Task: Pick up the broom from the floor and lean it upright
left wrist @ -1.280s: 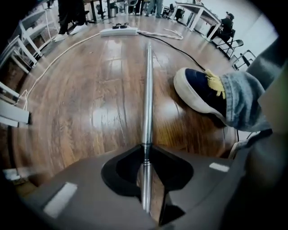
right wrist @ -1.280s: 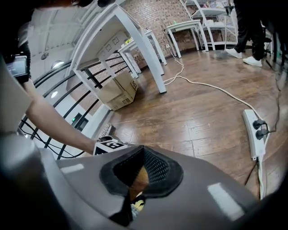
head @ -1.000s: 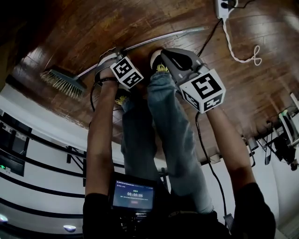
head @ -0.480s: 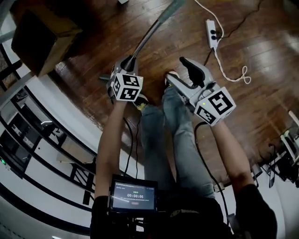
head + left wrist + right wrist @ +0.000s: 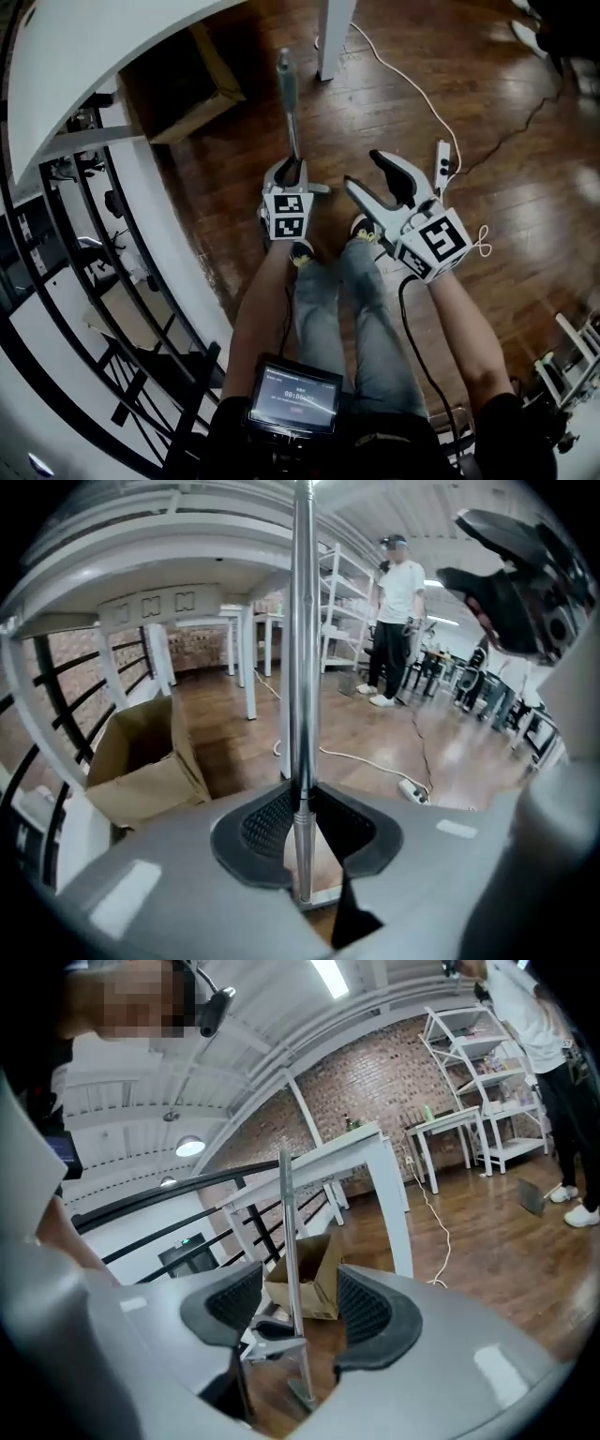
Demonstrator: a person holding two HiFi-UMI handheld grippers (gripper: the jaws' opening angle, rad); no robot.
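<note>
Left gripper (image 5: pixel 302 825) jaws clamp the broom (image 5: pixel 302 649) by its handle, pole roughly upright. The broom's head is hidden in every view. Right gripper (image 5: pixel 286 1309) jaws are opening with nothing between the pads; the pole shows beyond the gap. Only the head view shows the handle's top end. One box (image 5: pixel 183 89), one power strip (image 5: pixel 441 157), one desk leg (image 5: pixel 334 37). One person (image 5: pixel 394 621) far back, cut off in the right gripper view.

Between the jaws of the left hand-held gripper (image 5: pixel 292 173) — the broom pole (image 5: pixel 289 103), upright over the floor (image 5: pixel 525 187). Left of the pole, a cardboard box (image 5: pixel 183 94) under a surface (image 5: pixel 94 56); behind the pole, the surface's leg (image 5: pixel 336 37); right, well apart — a power strip (image 5: pixel 441 159) on the floor.
</note>
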